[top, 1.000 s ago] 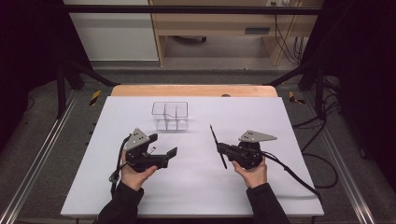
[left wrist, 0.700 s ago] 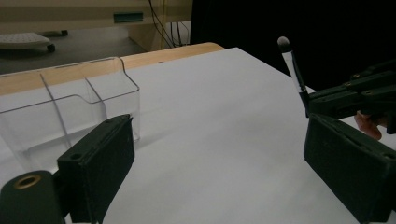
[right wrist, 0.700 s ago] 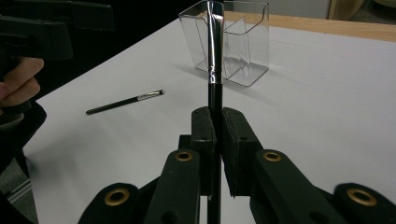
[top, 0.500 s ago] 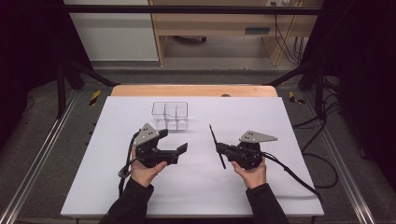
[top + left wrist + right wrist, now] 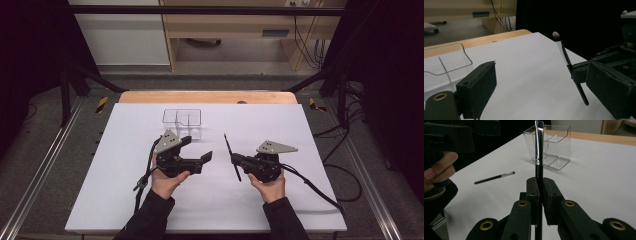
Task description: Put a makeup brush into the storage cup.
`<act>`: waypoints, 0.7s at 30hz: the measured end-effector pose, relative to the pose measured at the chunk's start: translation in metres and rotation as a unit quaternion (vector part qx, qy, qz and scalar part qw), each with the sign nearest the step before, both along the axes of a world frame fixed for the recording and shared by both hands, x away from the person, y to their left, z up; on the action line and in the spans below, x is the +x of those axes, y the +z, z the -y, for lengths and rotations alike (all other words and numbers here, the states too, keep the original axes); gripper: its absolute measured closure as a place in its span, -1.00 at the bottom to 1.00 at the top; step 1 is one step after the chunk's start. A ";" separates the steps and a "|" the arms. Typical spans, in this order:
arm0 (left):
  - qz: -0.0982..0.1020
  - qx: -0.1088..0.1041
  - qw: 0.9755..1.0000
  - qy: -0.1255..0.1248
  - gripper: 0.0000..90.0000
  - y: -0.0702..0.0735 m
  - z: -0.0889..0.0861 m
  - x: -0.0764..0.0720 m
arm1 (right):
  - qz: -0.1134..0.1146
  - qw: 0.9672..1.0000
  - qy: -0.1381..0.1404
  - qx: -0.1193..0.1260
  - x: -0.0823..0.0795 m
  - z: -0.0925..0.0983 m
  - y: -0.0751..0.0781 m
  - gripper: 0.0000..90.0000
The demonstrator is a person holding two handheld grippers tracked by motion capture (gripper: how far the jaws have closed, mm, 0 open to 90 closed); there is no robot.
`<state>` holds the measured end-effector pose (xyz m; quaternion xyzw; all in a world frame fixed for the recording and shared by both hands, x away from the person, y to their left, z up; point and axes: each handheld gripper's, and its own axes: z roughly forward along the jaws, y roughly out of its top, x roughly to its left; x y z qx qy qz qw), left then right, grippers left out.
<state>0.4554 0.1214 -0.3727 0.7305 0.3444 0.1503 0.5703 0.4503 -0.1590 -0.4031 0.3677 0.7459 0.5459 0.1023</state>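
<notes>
Left tool (image 5: pixel 196 150): jaws apart, empty, has swung toward 3 o'clock
Right tool (image 5: pixel 233 159): clamped on brush (image 5: pixel 231 156), unmoved
Clear organizer (image 5: pixel 182 122): desk's 12 o'clock
Meaning: brush handover likely

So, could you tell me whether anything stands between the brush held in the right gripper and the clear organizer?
Nothing visible does. The right gripper is shut on the brush, and bare white table lies between it and the clear organizer. The left gripper, open, hangs just left of that path.
</notes>
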 end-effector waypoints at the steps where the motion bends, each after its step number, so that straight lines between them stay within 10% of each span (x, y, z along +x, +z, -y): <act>1: -0.001 0.001 1.000 -0.001 -0.80 0.000 0.002 0.001 | 0.001 1.000 0.000 -0.001 0.000 0.000 0.000 0.88; 21: -0.006 -0.019 1.000 -0.022 -0.70 -0.003 0.032 0.007 | 0.005 1.000 0.001 0.006 -0.001 0.000 0.001 0.88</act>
